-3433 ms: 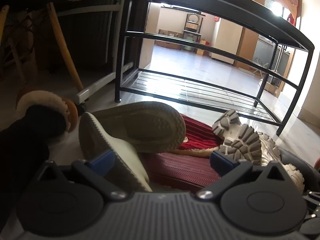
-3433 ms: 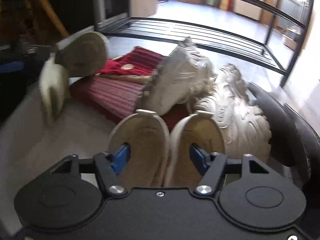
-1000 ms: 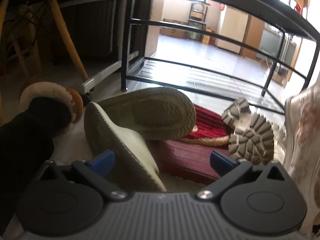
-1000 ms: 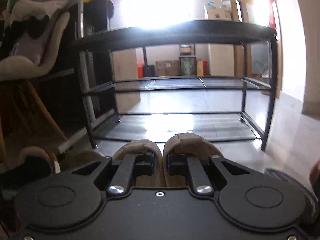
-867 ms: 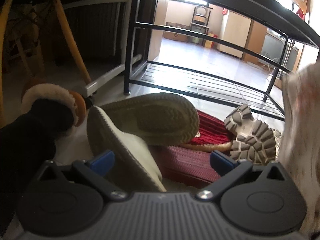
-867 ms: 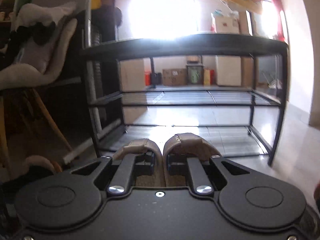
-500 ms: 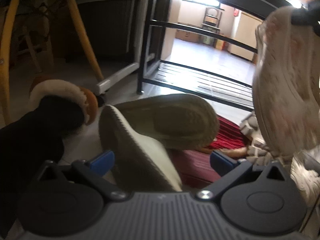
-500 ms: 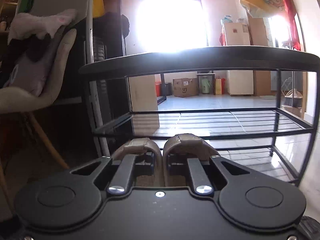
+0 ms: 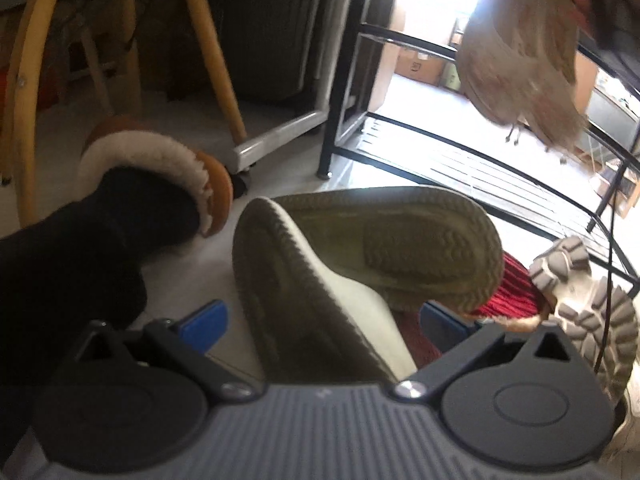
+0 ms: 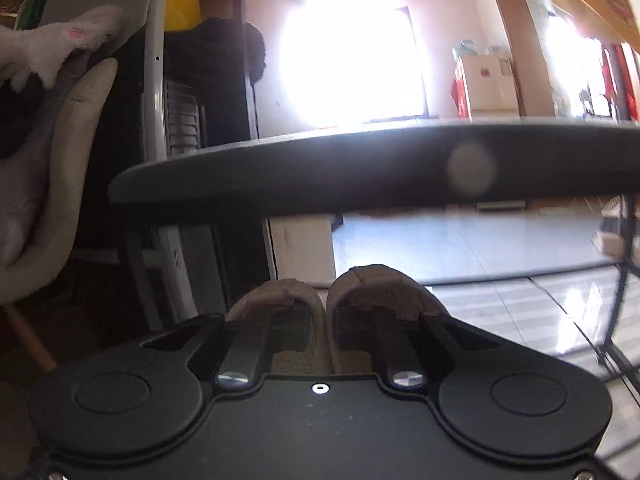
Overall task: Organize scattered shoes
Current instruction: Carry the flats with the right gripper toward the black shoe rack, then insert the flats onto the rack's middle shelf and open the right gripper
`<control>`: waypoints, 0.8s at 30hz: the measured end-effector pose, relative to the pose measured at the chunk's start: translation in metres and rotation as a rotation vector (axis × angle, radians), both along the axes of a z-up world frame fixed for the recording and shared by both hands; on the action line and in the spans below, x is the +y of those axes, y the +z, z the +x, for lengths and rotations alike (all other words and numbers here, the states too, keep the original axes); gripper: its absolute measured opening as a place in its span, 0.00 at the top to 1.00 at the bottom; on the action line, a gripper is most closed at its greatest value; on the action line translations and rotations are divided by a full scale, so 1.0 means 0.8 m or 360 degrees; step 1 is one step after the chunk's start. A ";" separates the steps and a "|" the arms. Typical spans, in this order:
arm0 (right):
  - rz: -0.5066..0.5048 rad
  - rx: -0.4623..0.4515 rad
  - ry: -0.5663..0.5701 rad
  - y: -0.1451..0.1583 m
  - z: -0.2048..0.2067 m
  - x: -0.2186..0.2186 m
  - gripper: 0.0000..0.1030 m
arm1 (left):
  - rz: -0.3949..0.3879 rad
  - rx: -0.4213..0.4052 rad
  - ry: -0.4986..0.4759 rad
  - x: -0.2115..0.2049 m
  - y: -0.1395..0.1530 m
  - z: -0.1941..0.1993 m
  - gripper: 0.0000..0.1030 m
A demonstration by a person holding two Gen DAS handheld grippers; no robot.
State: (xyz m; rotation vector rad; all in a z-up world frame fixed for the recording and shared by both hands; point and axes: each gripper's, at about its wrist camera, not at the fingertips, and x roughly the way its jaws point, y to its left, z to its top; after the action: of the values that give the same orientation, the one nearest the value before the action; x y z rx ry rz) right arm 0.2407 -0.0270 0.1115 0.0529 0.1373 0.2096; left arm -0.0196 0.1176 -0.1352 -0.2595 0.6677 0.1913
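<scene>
Currently the right gripper is clamped on a pair of pale beige fabric shoes: one finger sits inside each shoe opening and the two inner heel walls are pressed together between them. The pair is raised in front of the black metal shoe rack, level with its dark top board; the left wrist view shows the same pale pair hanging toes-down in the air above the lower wire shelf.

The left gripper has its blue-padded fingers spread apart, holding nothing. It hovers low over the pile on the floor, straddling an upturned cream slipper with a ridged olive sole. A second slipper of the same kind lies sole-up across it. Beneath them lie dark red knitted slippers, and a white sneaker with a chunky grey lugged sole lies at the right. A black boot with a tan sheepskin cuff rests at the left.

Handling notes, as judgement only:
- The held pair appears light and soft. The heel walls probably deform under pressure, so the toes are likely to swing freely.
- The cream slippers appear light with a flexible sole. The rim of the sole or the heel wall looks the firmest place to grip.
- The knitted uppers would probably collapse if pinched
</scene>
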 end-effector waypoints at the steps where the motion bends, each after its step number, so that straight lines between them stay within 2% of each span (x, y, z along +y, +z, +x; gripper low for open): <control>1: -0.0019 -0.0023 0.0005 0.001 0.012 0.008 0.89 | -0.0001 0.0010 0.0008 0.002 -0.002 0.002 0.00; 4: -0.0134 -0.0063 0.0026 -0.003 0.045 0.041 0.88 | -0.0020 0.0036 0.0035 0.007 -0.008 0.008 0.00; 8: -0.0201 -0.0058 0.0055 -0.013 0.075 0.069 0.88 | -0.0035 0.0040 0.0086 0.016 -0.012 0.013 0.00; 15: -0.0376 -0.0038 -0.0014 -0.041 0.136 0.100 0.88 | -0.0090 0.0067 0.0122 0.025 -0.017 0.017 0.00; 21: -0.0308 0.0036 -0.0098 -0.043 0.174 0.097 0.88 | -0.0081 0.0062 0.0118 0.023 -0.019 0.019 0.00; 24: -0.0348 0.0001 -0.0133 -0.048 0.191 0.102 0.88 | -0.0076 0.0057 0.0112 0.024 -0.019 0.020 0.00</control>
State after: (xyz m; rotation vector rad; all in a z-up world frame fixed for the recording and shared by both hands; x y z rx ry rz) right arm 0.3931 0.0545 0.0733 -0.1584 0.1576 0.1105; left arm -0.0033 0.1364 -0.1505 -0.3264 0.6998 0.2481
